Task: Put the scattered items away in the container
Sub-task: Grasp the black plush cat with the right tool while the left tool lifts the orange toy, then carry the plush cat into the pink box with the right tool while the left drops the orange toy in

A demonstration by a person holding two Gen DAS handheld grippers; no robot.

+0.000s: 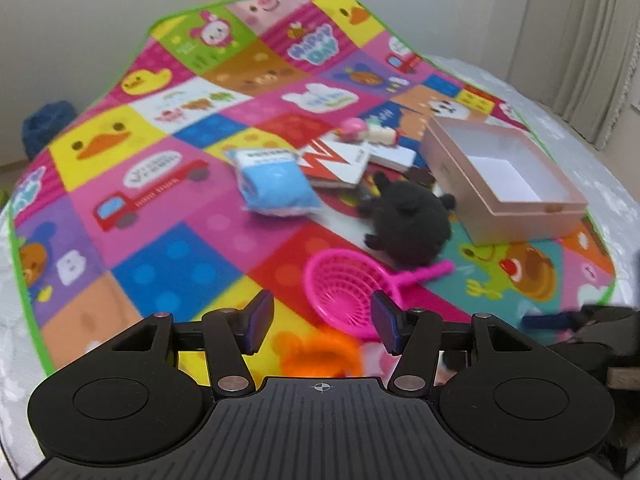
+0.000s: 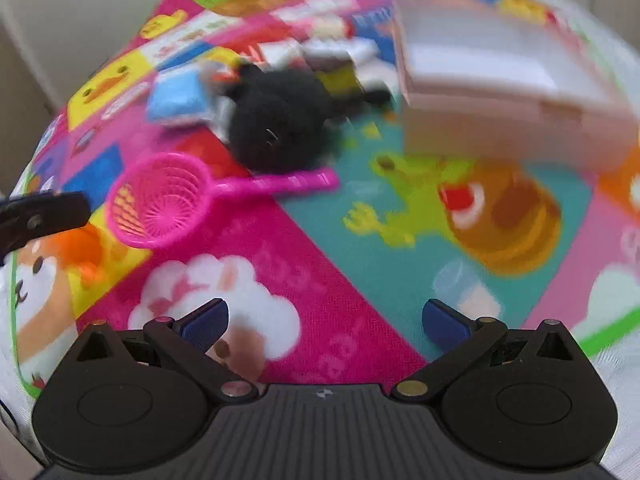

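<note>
Two views, both soft; the right wrist view is heavily smeared, so detail there is poor.

Hard to make out:
- Orange blur point(image 1: 320, 354) sits low between the left fingers point(image 1: 260, 320). Cannot tell whether it is an object or a print on the play mat point(image 1: 160, 240).
- Label on the blue packet point(image 1: 276, 188) is illegible.
- Small pink-headed figure point(image 1: 366, 130), left of the pink box point(image 1: 520, 216) and towards its far end, is too blurred to identify.
- Black plush toy point(image 1: 408, 220) covers the handle root of the pink strainer point(image 1: 348, 292) and part of the cards.
- Left edge of the right wrist view cuts off the left gripper.

Fingers:
- Left gripper point(image 1: 322, 322): fingers apart by a moderate gap, pads pressing on nothing, near rim of the strainer just beyond them.
- Right gripper point(image 2: 326, 320): fingers wide apart, nothing between them, only mat below.

Positions, relative to the pink box (open, seemingly empty, on the mat over the bed point(image 1: 580, 120)):
- Plush toy just beside its near-left corner.
- Strainer further towards the camera from that corner.
- Cards point(image 1: 340, 164) to its left, blue packet beyond them.

Writing: "HAPPY DAY" on a mat square; large red "W" on the top card.
</note>
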